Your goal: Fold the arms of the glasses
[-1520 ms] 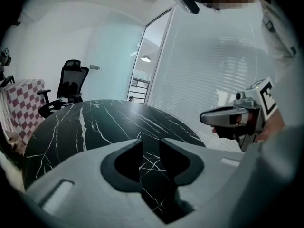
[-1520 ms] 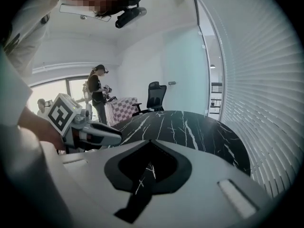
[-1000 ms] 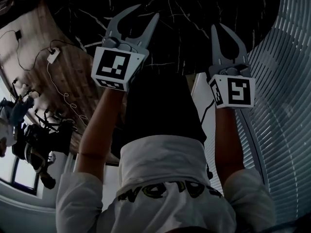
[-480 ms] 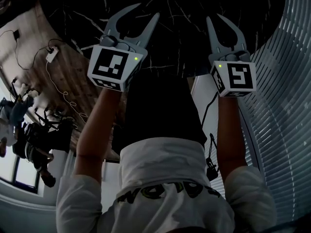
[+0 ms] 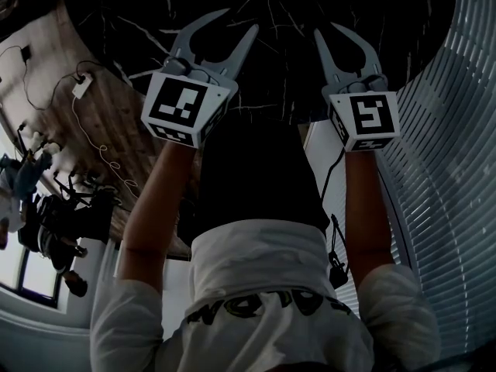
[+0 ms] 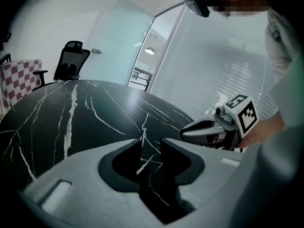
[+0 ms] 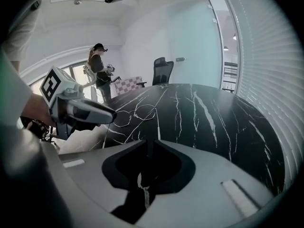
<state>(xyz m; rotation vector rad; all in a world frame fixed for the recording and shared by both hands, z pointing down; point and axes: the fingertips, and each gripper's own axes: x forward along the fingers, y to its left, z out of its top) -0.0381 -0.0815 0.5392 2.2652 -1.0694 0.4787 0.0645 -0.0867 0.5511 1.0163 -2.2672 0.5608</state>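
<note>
Right gripper [image 7: 149,142]: I'm opening its jaws; the gap is narrow, with nothing sitting in it.
Left gripper [image 6: 151,144]: I'm holding it spread and empty.
Glasses [image 7: 135,114]: lying on the black table [image 7: 213,122], left of centre in the right gripper view, just above the jaws.

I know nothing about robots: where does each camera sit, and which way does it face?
Head view: on the person's head, facing steeply down at the black table; shows forearms, left gripper, right gripper.
Left gripper view: on the left gripper, facing along its open fingers across the table to a chair.
Right gripper view: on the right gripper, facing past its opening, empty fingers toward the glasses.
Shared: both gripper views show table, chair and the other gripper.
</note>
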